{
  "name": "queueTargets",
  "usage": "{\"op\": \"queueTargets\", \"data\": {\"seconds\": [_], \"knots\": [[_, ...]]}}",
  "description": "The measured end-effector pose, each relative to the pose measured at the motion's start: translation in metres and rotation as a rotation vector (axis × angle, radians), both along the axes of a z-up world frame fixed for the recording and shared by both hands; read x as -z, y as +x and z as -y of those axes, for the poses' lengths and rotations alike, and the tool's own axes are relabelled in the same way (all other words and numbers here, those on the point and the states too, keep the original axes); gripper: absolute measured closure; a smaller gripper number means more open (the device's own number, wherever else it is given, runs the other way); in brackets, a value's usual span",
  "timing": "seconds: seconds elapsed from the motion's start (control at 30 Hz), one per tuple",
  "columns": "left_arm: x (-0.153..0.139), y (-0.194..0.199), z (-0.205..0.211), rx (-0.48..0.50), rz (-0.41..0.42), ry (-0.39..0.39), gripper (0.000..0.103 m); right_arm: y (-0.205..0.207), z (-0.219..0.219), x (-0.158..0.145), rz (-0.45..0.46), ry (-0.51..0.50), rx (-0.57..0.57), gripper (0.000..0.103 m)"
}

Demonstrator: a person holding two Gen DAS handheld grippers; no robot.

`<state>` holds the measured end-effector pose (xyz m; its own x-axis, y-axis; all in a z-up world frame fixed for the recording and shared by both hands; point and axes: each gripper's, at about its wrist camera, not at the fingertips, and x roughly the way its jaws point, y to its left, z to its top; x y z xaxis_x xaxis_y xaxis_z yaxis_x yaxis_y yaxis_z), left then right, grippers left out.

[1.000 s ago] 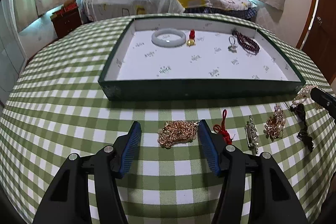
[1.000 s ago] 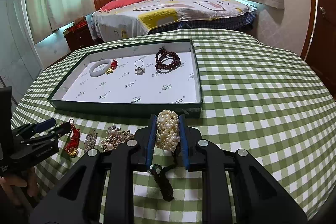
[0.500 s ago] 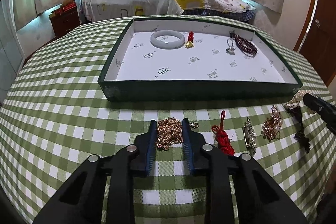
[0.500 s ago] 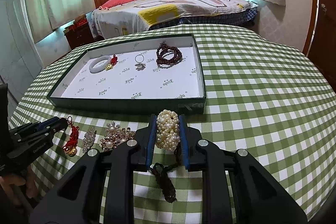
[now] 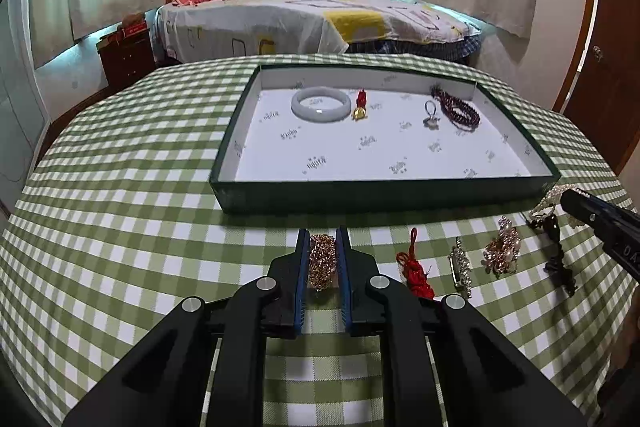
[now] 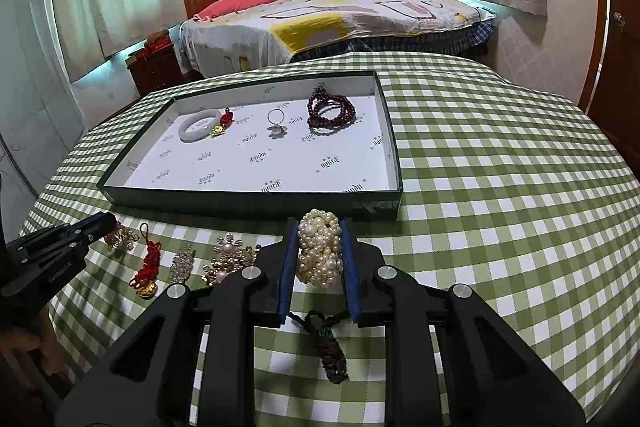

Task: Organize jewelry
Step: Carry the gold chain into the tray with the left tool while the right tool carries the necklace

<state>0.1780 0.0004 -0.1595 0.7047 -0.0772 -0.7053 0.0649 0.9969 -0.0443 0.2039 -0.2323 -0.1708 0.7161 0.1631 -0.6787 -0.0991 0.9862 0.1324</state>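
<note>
**Gripping two pieces before the tray**

Closing just finished: my left gripper (image 5: 323,259) had its jaws narrowed onto the gold chain (image 5: 322,261), low centre of frame, just short of the tray (image 5: 384,194). My right gripper (image 6: 319,259) pinched the pearl bracelet (image 6: 320,251), its dark tassel (image 6: 329,347) trailing beneath. Judged best: lift straight up, clear the near wall, and set down on bare lining away from the jade bangle (image 5: 321,104).
</note>
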Motion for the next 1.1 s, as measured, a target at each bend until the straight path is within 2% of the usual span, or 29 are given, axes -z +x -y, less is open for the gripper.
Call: {"op": "queueTargets", "data": {"seconds": [0.27, 0.5, 0.77, 0.93, 1.1], "knots": [[-0.021, -0.007, -0.001, 0.002, 0.050, -0.007, 0.089, -0.007, 0.001, -0.014, 0.028, 0.015, -0.001, 0.082], [-0.055, -0.008, -0.001, 0.011, 0.134, -0.017, 0.089, -0.007, -0.002, -0.034, 0.076, 0.021, -0.012, 0.082], [-0.086, 0.020, -0.002, 0.005, 0.220, -0.027, 0.089, 0.017, -0.007, -0.058, 0.137, 0.023, -0.028, 0.082], [-0.087, 0.046, 0.000, -0.005, 0.239, -0.021, 0.089, 0.043, -0.010, -0.062, 0.157, 0.012, -0.034, 0.082], [-0.061, 0.075, -0.001, -0.024, 0.177, -0.018, 0.089, 0.068, -0.012, -0.045, 0.113, -0.005, -0.040, 0.082]]}}
